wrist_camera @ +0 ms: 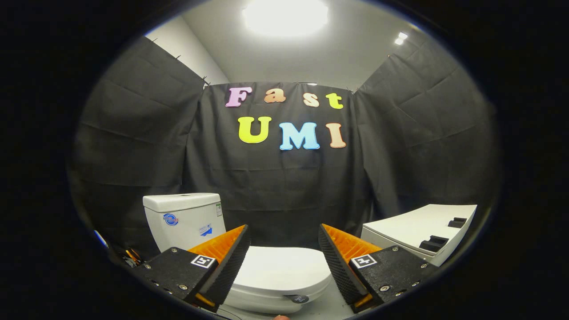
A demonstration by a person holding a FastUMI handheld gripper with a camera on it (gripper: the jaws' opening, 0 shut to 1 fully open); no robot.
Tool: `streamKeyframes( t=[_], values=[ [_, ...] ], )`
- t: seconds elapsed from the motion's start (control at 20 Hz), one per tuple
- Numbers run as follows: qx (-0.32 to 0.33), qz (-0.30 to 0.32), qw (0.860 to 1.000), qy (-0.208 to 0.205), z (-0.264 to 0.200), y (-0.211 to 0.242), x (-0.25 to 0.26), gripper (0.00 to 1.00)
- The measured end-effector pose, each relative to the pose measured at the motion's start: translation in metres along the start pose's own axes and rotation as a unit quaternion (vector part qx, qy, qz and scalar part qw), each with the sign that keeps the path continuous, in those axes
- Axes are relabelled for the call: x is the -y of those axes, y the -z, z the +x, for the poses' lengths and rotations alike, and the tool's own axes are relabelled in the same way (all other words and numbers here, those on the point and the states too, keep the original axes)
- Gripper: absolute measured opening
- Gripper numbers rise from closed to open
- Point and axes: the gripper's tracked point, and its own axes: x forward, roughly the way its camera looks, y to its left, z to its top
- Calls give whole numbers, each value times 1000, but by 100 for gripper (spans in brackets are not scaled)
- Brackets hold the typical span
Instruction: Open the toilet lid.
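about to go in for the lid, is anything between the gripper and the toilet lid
Nothing visible is in the way. The closed toilet lid lies just ahead of the open gripper, seen through the gap between its fingers, not touched yet. The tank stands behind it, and a white box sits off to the side.

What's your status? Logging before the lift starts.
Gripper open, fingers apart, touching nothing. Toilet lid shut, flat, just ahead between the fingers. Nothing in the way.

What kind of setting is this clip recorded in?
Probably a staged bathroom mock-up inside a recording booth: a white toilet with its lid down and cistern behind it, backed by black cloth walls. The open claw hovers above the lid.
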Motion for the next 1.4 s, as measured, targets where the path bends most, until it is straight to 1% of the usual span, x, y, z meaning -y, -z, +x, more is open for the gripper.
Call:
streamKeyframes(
  t=[0.25, 0.6, 0.8, 1.1, 1.3, 1.4],
  values=[
    [-4, 14, 1000, 10, 3, 12, 1, 95],
    [-39, 101, 994, 20, 16, 65, 1, 95],
    [-51, 159, 986, 27, 23, 91, 2, 96],
    [-83, 214, 972, 53, 32, 137, 10, 96],
    [-111, 252, 959, 68, 35, 171, 13, 96],
    [-121, 276, 950, 82, 35, 187, 18, 96]
  ],
)
